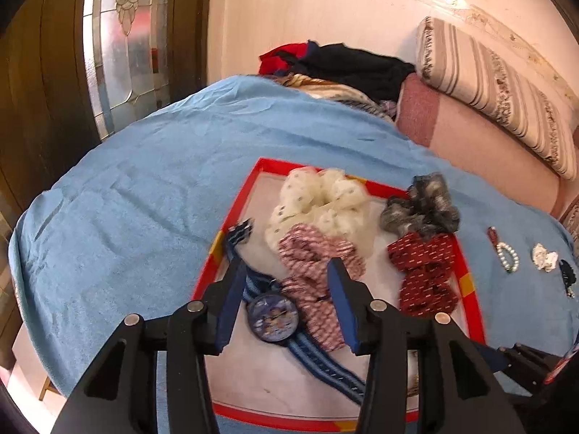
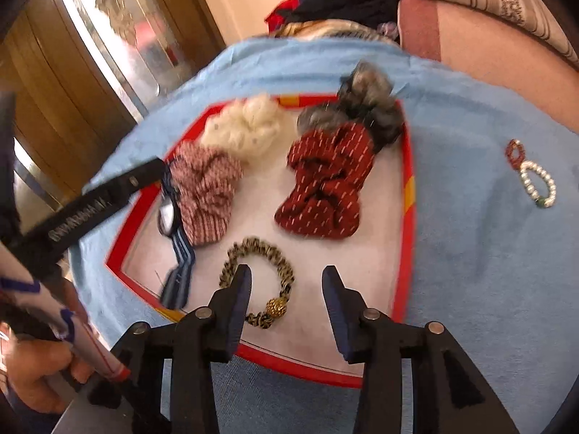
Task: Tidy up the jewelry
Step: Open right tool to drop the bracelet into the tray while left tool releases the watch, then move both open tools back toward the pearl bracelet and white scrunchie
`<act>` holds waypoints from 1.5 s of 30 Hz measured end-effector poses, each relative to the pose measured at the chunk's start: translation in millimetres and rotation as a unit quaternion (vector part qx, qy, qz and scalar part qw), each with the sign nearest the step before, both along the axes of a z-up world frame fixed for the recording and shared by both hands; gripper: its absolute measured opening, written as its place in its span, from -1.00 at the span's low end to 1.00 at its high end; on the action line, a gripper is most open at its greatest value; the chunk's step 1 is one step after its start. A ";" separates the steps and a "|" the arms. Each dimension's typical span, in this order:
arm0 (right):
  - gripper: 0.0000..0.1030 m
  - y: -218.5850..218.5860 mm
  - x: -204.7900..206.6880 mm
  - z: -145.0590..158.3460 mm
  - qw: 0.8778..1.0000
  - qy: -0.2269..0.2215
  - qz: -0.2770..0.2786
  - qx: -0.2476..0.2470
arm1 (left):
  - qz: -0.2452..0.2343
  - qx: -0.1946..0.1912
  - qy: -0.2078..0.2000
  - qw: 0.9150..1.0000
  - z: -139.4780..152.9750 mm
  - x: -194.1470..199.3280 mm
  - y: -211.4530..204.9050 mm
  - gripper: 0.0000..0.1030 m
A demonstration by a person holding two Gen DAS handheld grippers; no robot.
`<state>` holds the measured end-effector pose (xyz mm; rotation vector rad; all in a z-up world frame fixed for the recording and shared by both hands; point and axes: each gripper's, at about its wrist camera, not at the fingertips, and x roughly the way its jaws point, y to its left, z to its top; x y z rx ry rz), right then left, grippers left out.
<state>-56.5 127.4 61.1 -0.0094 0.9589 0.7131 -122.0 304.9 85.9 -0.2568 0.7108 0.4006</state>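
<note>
A red-rimmed white tray [image 1: 231, 213] [image 2: 407, 166] lies on the blue cover. In it are a blue watch [image 1: 273, 316] [image 2: 168, 213], a pink striped scrunchie [image 1: 315, 275] [image 2: 208, 188], a cream scrunchie [image 1: 318, 199] [image 2: 246, 126], a dark red scrunchie [image 1: 425, 271] [image 2: 325, 188], a grey scrunchie [image 1: 421, 204] [image 2: 365, 108] and a leopard-print bracelet [image 2: 258, 285]. My left gripper [image 1: 284, 275] is open and empty over the watch and the pink scrunchie. My right gripper [image 2: 286, 276] is open and empty over the leopard bracelet.
On the cover right of the tray lie a pearl bracelet [image 1: 506, 255] [image 2: 539, 184], a red bead ring [image 2: 515, 150], a white trinket [image 1: 544, 256] and a dark clip [image 1: 566, 276]. Pillows [image 1: 488, 83] and piled clothes [image 1: 347, 65] lie behind. A door [image 1: 47, 72] stands at left.
</note>
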 end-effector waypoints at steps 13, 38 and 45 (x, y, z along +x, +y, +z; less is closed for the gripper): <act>-0.14 -83.0 10.2 31.6 0.997 -0.010 -0.063 0.045 | -0.039 0.011 -0.025 0.999 13.0 16.0 -40.7 -0.04; -0.14 -296.0 64.6 -14.5 0.961 0.057 -0.264 0.059 | -0.181 0.066 0.018 0.981 -10.5 66.0 -201.5 -0.03; -0.14 -326.4 71.0 -4.8 0.953 0.052 -0.289 0.079 | -0.206 0.084 0.033 0.974 -11.0 71.1 -238.4 0.03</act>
